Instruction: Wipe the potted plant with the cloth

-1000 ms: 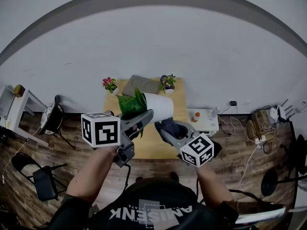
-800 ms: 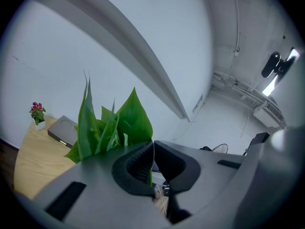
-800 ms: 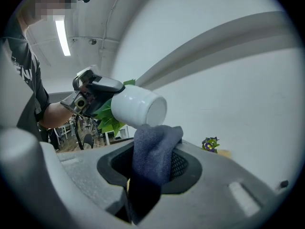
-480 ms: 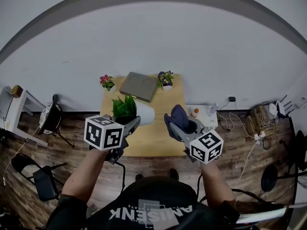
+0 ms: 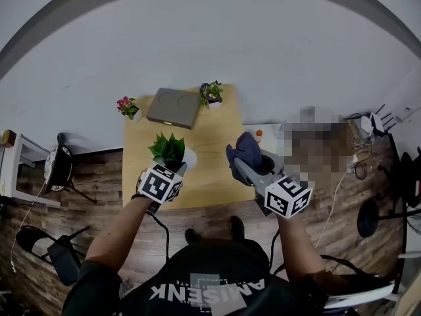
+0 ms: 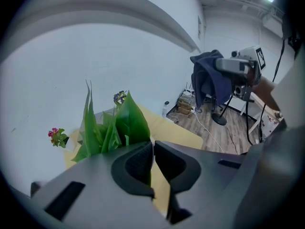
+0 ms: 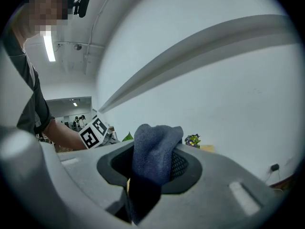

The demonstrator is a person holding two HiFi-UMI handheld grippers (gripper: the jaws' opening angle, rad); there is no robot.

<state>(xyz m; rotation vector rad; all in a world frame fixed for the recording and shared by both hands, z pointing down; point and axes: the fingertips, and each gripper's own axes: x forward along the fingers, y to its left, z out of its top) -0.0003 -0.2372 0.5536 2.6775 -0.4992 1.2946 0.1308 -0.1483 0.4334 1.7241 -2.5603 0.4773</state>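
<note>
I see a pale wooden surface [image 5: 212, 176] on a plank floor, its far edge against a white wall. The potted plant [image 5: 170, 148], green leaves in a white pot, stands upright near its left edge. My left gripper [image 6: 152, 151] has jaws almost together, just eased open a hair, pinching the pot. My right gripper [image 7: 151, 163] jaws clamp the dark blue cloth [image 7: 155, 147], right of the plant.

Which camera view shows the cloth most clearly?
The right gripper view: the blue cloth sits close up, clamped between the jaws, its weave visible. The head view shows only a small dark bundle; the left gripper view shows it distant, hanging down.
</note>
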